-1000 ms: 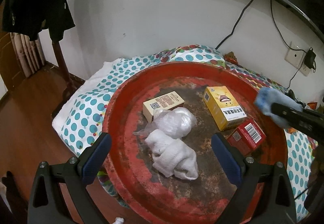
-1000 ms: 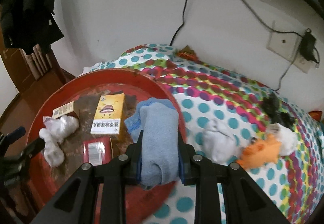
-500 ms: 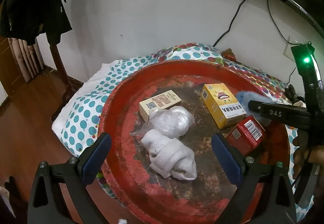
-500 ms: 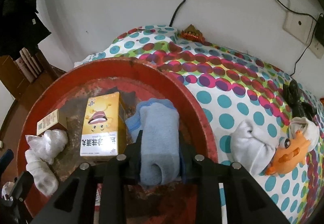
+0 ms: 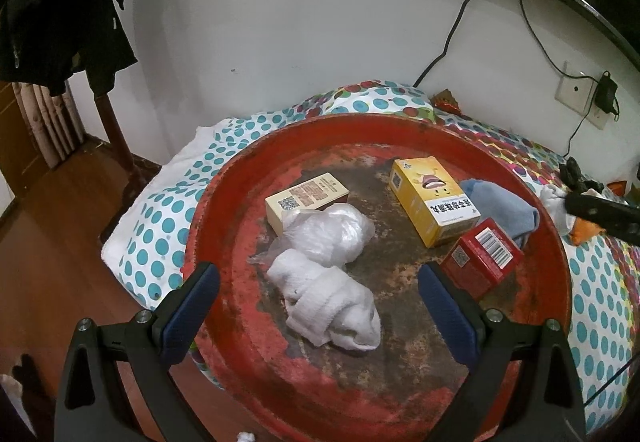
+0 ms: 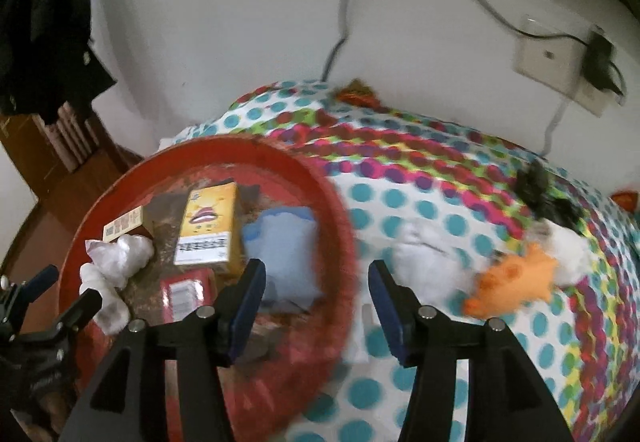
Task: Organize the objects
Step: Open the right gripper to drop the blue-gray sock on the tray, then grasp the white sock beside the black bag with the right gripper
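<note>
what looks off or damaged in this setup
The red tray is badly worn: its paint has flaked off across the middle, leaving dark rusty patches. Several items, including an orange toy, lie loose on the dotted bedspread.

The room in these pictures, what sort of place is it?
Probably a bedroom at home: a polka-dot bedspread with a red round tray on it, a dark coat hanging nearby, and a wall socket with a charger.

The round tray (image 5: 552,282) shows worn red paint flaking to a rough, dark, rusty base, bearing smooth printed card boxes (image 5: 434,200), a soft blue cloth (image 5: 500,210), ribbed white cloth (image 5: 328,302) and crinkled clear plastic (image 5: 328,232), over matt dotted fabric bedding (image 6: 440,210).
</note>
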{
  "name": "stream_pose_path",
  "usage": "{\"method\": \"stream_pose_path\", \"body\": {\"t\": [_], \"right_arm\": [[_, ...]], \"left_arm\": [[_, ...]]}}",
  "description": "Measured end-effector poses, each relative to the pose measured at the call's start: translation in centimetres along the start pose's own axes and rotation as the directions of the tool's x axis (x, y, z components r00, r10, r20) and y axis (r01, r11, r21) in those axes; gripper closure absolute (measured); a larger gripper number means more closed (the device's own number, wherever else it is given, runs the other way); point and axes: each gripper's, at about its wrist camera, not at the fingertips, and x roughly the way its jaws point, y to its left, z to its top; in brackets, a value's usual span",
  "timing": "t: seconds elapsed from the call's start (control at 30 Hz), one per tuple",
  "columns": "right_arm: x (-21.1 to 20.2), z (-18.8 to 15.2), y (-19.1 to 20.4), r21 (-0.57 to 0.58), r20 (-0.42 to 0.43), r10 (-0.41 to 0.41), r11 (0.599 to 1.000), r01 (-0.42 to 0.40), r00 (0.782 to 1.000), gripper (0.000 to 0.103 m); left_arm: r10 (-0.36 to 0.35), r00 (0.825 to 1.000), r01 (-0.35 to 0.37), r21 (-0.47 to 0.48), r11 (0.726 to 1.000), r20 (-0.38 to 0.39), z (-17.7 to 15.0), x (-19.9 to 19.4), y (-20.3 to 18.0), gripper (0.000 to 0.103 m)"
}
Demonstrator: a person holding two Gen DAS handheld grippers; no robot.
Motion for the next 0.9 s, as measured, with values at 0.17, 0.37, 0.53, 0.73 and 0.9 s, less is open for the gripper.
{"method": "stream_pose_path", "body": {"t": [0.17,0.37,0.53,0.73,0.9], "right_arm": [[-1.8,0.2,-6.0,0.087,0.011,-0.094,0.992,0.093,0.996,0.047],[-1.7,1.0,-14.2,0.238,-0.028,-0.202,0.95,0.203,0.979,0.046],[0.3,1.5,-18.0,0.359,-0.087,-0.175,0.913,0.194,0.981,0.046],[3.6,2.2,-19.3,0.414,-0.15,-0.178,0.882,0.225,0.973,0.046],[5.8,2.5,-19.8,0.416,-0.15,-0.191,0.878,0.237,0.97,0.043]], "left_arm": [[0.008,1.0,-0.008,-0.003,1.0,0.007,0.0,-0.1,-0.1,0.003],[0.005,1.0,-0.005,0.006,1.0,-0.002,-0.1,0.0,-0.4,0.003],[0.005,1.0,-0.005,0.021,1.0,-0.001,-0.1,0.0,-0.7,0.003],[0.01,1.0,-0.009,0.027,1.0,-0.009,-0.2,0.2,-0.8,0.003],[0.006,1.0,-0.005,0.039,0.999,-0.016,-0.4,0.4,-1.1,0.003]]}}
